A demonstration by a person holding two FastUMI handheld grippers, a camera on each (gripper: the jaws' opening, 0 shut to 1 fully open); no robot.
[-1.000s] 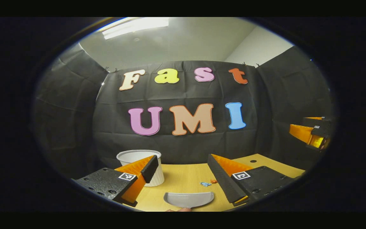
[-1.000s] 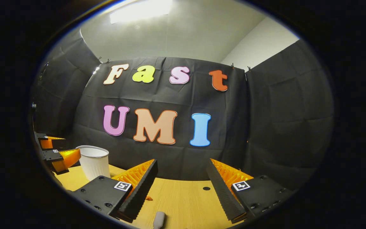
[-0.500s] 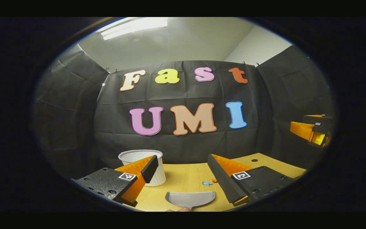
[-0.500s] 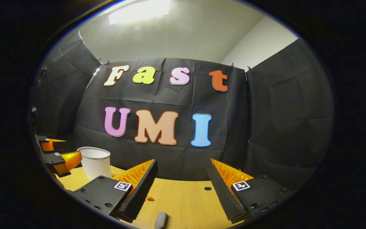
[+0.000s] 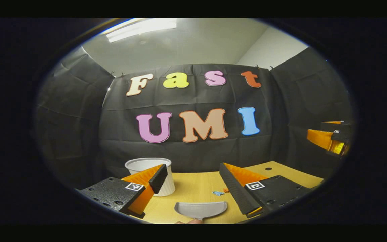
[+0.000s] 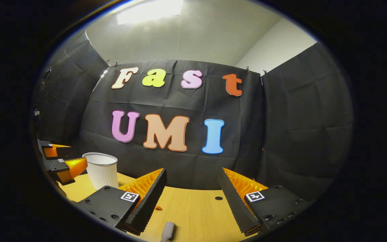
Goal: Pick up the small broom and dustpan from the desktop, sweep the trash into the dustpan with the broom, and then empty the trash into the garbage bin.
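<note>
A grey dustpan (image 5: 201, 210) lies on the wooden desk (image 5: 193, 188), just below and ahead of my left gripper (image 5: 192, 174), which is open and holds nothing. Small blue and orange trash scraps (image 5: 218, 193) lie beyond the pan, close to the right finger. The white ribbed garbage bin (image 5: 166, 188) stands at the back left, partly hidden by the left finger. In the right gripper view, the pale end of the broom handle (image 6: 168, 231) lies on the desk (image 6: 193, 215) under my open right gripper (image 6: 191, 174). An orange scrap (image 6: 158, 208) sits near its left finger.
The black cloth wall closes the desk at the back and both sides. A small round hole (image 6: 218, 198) marks the desk top. The left gripper (image 6: 62, 161) hovers beside the bin (image 6: 101, 169) in the right gripper view, and the right gripper (image 5: 329, 139) hangs at the far right in the left gripper view.
Both views drift by only a few pixels. The grippers stay open and nothing on the desk has moved.
</note>
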